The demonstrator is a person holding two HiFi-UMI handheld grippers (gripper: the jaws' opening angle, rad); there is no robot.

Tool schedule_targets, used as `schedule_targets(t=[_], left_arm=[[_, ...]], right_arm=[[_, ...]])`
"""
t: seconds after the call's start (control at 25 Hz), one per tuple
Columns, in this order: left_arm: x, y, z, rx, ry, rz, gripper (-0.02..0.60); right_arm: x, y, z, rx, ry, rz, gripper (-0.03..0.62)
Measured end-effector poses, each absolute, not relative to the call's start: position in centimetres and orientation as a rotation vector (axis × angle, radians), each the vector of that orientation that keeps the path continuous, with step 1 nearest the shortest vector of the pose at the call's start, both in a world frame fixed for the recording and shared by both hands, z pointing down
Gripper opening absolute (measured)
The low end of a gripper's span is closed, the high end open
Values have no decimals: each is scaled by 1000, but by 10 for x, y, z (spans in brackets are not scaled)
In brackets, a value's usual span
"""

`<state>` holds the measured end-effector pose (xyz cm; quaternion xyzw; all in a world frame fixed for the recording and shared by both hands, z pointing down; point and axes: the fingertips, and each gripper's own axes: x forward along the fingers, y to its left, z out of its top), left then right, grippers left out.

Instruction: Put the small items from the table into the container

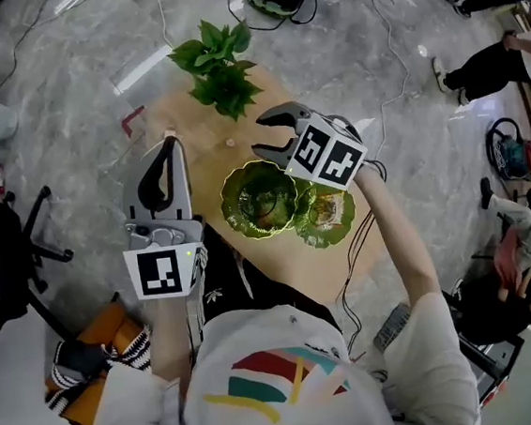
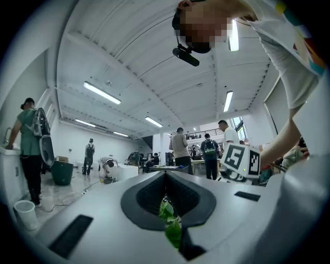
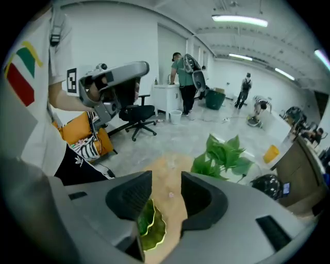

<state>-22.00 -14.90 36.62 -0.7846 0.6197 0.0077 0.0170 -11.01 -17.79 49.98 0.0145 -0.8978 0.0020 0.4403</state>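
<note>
Two handheld grippers at a green bowl [image 1: 259, 198] on a table [image 1: 202, 129].
Right gripper [image 1: 262, 134]: jaws apart, empty, just beyond the bowl. Left gripper [image 1: 171, 143]: jaws together, left of the bowl; green sliver in its slit unidentifiable. Small item [image 1: 230, 143]: beyond the bowl, too small to name.

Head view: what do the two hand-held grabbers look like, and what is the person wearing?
The left gripper and right gripper are light grey shells with dark curved jaws. Each carries a white cube printed with black square markers. The person wears a white short-sleeved T-shirt with red, green and yellow stripes.
</note>
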Motion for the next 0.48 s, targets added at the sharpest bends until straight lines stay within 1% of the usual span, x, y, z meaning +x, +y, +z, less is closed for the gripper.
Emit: schedule_targets(t=[0.12,0.24,0.48], left_arm=[[-241,-172,398,-2449,1988,46,9],[-255,-196,433,-2499,2024,53,9],[-283,-225,499,-2595,2091,-34,9]], right_arm=[[-147,-191,568,5,-2191,219,183],[-166,-204,636,43,-2108,361,183],[-160,-197,753,5,-1836,367,183]])
